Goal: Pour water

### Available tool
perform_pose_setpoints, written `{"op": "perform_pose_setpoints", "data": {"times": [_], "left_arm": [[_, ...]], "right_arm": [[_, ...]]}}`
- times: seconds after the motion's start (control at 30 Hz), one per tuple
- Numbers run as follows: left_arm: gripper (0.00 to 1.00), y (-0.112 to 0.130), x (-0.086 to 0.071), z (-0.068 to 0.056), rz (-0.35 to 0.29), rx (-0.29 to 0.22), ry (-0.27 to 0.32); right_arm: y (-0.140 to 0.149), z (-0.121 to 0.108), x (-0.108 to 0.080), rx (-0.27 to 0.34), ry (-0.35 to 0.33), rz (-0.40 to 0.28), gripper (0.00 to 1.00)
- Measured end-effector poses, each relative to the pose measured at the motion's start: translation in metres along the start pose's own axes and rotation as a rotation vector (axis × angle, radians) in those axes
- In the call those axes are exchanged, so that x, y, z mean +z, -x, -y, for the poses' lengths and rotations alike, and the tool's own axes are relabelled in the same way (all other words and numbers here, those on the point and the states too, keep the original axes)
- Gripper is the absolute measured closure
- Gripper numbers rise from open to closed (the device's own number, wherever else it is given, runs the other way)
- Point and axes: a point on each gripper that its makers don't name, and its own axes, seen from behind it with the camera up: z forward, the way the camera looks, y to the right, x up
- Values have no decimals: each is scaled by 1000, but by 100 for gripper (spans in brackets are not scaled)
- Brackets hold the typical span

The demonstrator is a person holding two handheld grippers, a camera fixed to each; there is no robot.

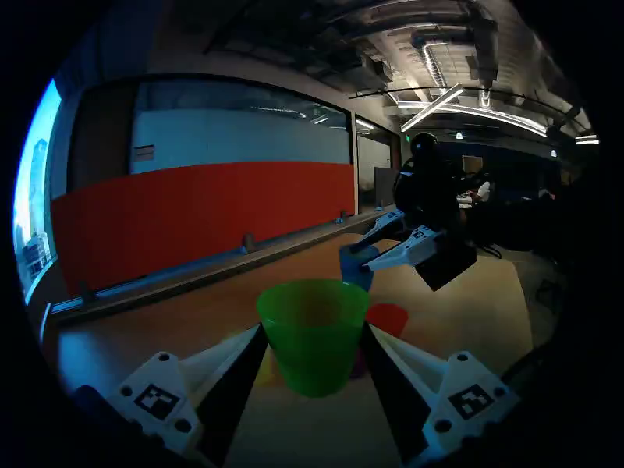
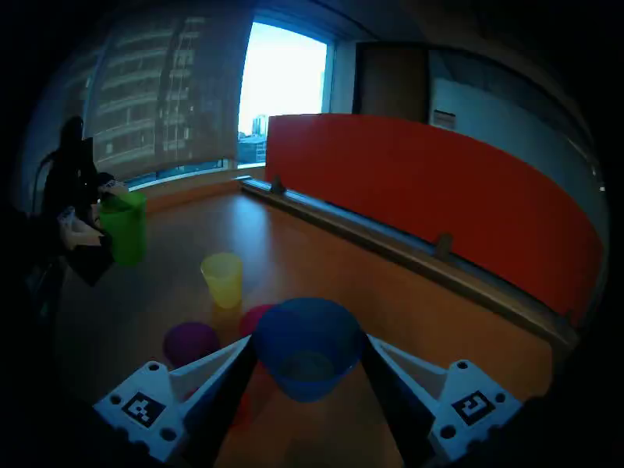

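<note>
Wooden tabletop, yellow cup, purple cup between left tongs tight on green cup, right tongs tight on blue cup.

The right tongs press on both sides of a blue cup at 6 o'clock, its open mouth facing the camera. Just behind it, toward 10 o'clock, a red cup peeks out. A purple cup sits at 8 o'clock, with a yellow cup beyond it on the worktop. Far off at 9 o'clock the left tongs hold a green cup.
</note>
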Motion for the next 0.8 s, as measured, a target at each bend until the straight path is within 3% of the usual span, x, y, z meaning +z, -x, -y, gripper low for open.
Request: {"op": "perform_pose_setpoints", "data": {"times": [0.2, 0.5, 0.8], "left_arm": [[17, 4, 4, -5, 2, -7, 9], [17, -7, 4, -12, -57, -34, 18], [18, -16, 0, -15, -95, -26, 15]], "right_arm": [[-16, 6, -7, -4, 0, -47, 8], [-41, 17, -16, -16, -6, -111, 8], [-61, 24, -24, -28, -15, -157, 8]]}}
